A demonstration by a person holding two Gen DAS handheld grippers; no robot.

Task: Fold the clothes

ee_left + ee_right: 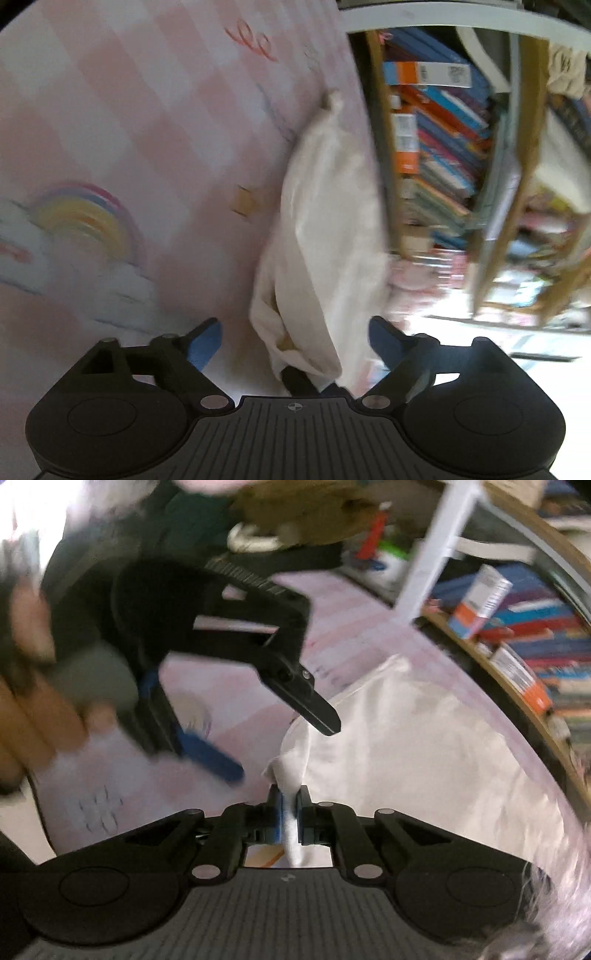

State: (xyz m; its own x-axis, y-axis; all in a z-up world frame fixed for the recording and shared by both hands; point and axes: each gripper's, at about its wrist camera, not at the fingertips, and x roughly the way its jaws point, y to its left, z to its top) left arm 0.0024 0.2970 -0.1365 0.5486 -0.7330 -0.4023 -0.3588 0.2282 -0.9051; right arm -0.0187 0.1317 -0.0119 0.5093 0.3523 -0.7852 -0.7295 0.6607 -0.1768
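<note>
Only in the right wrist view, right gripper (289,814) clamped on white garment (424,746); left gripper (295,332) apart.

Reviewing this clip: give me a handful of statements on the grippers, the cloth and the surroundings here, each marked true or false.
1. The right gripper is shut on a bunched edge of the white garment. True.
2. The left gripper is clamped on the garment. False: its jaws stand wide open, with the cloth lying between them unpinched.
3. The garment lies on a pink checked sheet with a rainbow print. True.
4. The garment is dark blue. False: it is white or cream.
5. A shelf of books stands beside the bed. True.
</note>
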